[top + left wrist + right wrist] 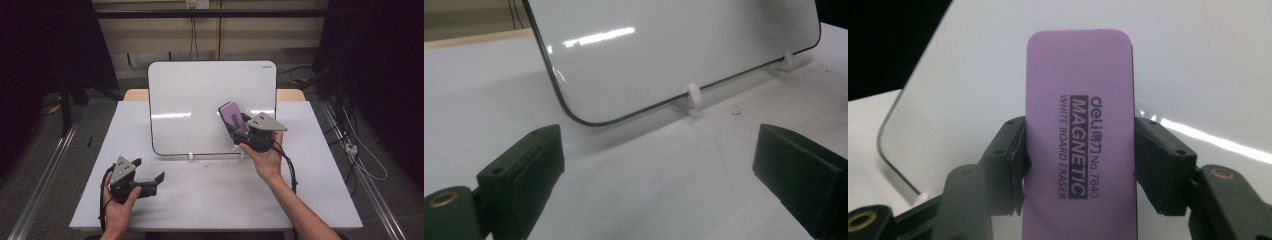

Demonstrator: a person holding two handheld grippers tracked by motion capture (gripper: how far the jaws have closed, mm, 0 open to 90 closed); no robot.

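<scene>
- We see the whiteboard (pixel 200 100) glossy, smooth.
- Eraser (pixel 1080 125) matt purple, foam-like.
- Our right gripper (pixel 1078 165) jaws matt black plastic.
- Table (pixel 210 195) matt white.

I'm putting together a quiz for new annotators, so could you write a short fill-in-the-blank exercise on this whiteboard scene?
1. The right claw is shut on a purple ____ printed with the word MAGNETIC.
2. The whiteboard stands propped on two small white ____ on the table.
3. The left claw is ____, with nothing between its jaws.
4. In the high view, the purple thing is held in front of the whiteboard's lower ____ part.

Missing words: eraser; feet; open; right
</scene>
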